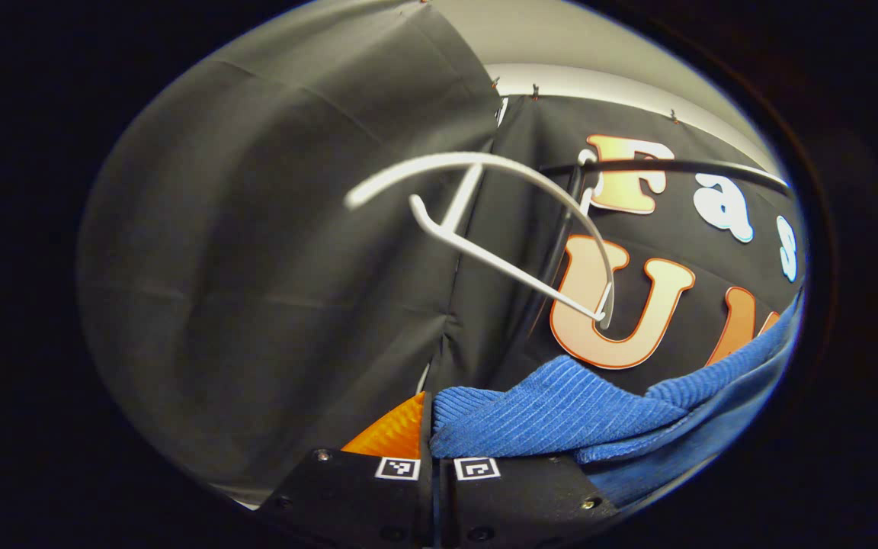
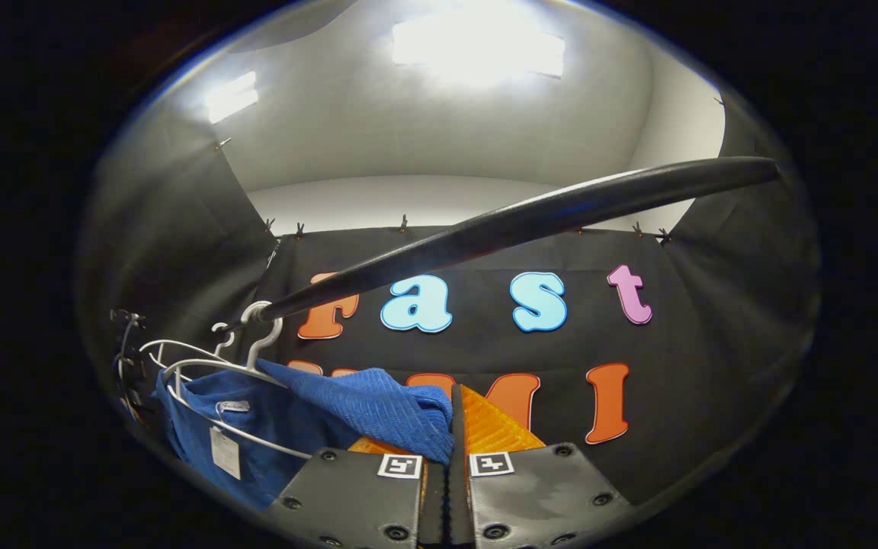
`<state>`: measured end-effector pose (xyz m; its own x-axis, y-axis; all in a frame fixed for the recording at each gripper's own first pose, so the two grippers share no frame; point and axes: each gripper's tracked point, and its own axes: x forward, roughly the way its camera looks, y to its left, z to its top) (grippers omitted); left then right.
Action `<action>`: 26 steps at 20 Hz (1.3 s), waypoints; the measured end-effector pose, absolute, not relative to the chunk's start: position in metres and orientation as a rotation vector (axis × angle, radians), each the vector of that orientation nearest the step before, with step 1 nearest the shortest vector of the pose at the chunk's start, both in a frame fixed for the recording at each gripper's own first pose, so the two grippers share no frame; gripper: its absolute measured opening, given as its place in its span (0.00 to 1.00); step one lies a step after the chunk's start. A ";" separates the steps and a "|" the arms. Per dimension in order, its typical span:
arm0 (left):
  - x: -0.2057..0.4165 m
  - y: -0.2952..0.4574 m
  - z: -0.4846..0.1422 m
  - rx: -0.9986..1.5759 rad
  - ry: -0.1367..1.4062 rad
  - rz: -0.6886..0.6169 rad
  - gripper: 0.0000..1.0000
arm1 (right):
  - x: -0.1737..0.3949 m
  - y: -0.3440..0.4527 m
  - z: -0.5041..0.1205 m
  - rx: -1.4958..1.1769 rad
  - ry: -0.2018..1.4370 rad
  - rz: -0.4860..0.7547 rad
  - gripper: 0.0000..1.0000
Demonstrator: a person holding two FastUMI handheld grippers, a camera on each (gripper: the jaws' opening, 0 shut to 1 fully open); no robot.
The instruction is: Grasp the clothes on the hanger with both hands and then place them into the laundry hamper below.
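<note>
Both grippers have hold of the blue garment [image 1: 561,415]. The left gripper [image 1: 435,450] is closed with cloth pinched between its fingers; the right gripper [image 2: 450,450] is likewise clamped on a fold. In the left gripper view the white hanger [image 1: 485,229] hangs bare above the cloth; in the right gripper view the garment lies across a hanger below the black rail [image 2: 523,217]. Grasp done; by my judgement, freeing it and lowering it into the hamper remain.

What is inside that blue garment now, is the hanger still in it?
In the right gripper view, a white hanger sits partly inside the blue garment, its lower bar crossing the open neck. The garment's folds cover the hanger's far end. Both grippers, left and right, pinch the cloth.
</note>
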<state>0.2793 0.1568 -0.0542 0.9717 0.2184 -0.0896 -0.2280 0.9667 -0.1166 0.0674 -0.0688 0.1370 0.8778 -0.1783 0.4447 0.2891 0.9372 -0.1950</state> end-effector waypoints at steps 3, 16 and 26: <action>0.252 0.168 -0.013 -0.082 0.014 0.254 0.03 | 0.091 -0.085 0.136 -0.315 -0.446 -0.297 0.10; 0.196 0.139 0.060 0.034 -0.068 0.162 0.03 | 0.212 -0.173 0.076 -0.124 -0.295 -0.283 0.10; 0.217 0.148 -0.028 -0.053 0.124 0.138 0.03 | 0.280 -0.185 -0.062 0.417 0.030 -0.013 0.10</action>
